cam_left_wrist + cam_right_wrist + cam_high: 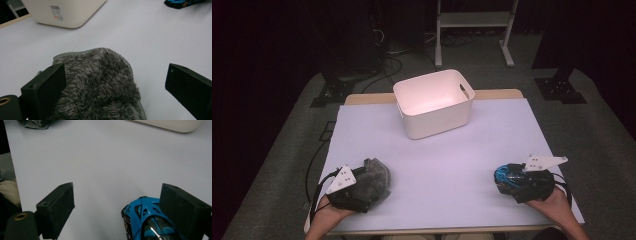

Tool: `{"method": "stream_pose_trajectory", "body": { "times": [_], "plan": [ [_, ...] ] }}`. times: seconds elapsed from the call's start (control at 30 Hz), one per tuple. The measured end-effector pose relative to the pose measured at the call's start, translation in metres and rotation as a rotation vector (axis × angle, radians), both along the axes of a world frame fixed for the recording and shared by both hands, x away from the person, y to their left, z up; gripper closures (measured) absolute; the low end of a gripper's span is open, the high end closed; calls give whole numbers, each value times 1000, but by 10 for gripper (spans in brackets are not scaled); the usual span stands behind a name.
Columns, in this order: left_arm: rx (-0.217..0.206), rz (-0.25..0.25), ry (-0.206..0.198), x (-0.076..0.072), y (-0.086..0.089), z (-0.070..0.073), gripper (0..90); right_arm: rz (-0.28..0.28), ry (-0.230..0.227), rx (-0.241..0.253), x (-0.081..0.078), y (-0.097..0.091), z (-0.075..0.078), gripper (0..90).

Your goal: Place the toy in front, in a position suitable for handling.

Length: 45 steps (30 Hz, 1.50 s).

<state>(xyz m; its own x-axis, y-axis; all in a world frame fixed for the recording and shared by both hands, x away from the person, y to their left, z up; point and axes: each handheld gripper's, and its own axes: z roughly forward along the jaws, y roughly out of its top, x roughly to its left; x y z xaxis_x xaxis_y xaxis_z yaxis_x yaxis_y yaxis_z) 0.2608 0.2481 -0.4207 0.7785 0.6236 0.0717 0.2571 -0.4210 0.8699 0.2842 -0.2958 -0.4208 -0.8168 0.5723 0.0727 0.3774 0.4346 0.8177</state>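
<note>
Straddling fuzzy grey cloth (100,85) and blue toy car (146,222), jaws spread (both); white bin (434,102) beyond.

We see a table (362,97) with a wooden top, almost wholly covered by a white sheet (437,170). On the sheet, at the middle of the far edge, stands a white bin (434,107) with a handle slot in its wall. Near the left front corner lies a grey fuzzy cloth (374,175), bunched in a heap. Near the right front corner sits a blue toy car (507,176).
</note>
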Motion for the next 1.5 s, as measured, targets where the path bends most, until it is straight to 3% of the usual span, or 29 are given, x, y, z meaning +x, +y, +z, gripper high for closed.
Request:
{"method": "stream_pose_trajectory", "body": {
  "times": [0.27,0.7,0.87,1.1,1.23,1.5],
  "plan": [
    [-6,-5,6,2,0,1,26,17,18,-2,5,-1,5,118],
    [-5,-11,2,0,2,2,25,42,61,-192,29,-10,18,118],
    [-6,-16,-1,0,1,2,25,48,106,-288,35,-15,11,118],
    [-22,-14,5,0,3,1,25,39,157,-343,38,-25,-1,118],
    [-19,-14,7,0,3,1,25,45,166,-362,38,-25,-6,118],
    [-11,-21,6,0,2,1,25,57,169,-451,38,-23,-17,121]
  ]
}}
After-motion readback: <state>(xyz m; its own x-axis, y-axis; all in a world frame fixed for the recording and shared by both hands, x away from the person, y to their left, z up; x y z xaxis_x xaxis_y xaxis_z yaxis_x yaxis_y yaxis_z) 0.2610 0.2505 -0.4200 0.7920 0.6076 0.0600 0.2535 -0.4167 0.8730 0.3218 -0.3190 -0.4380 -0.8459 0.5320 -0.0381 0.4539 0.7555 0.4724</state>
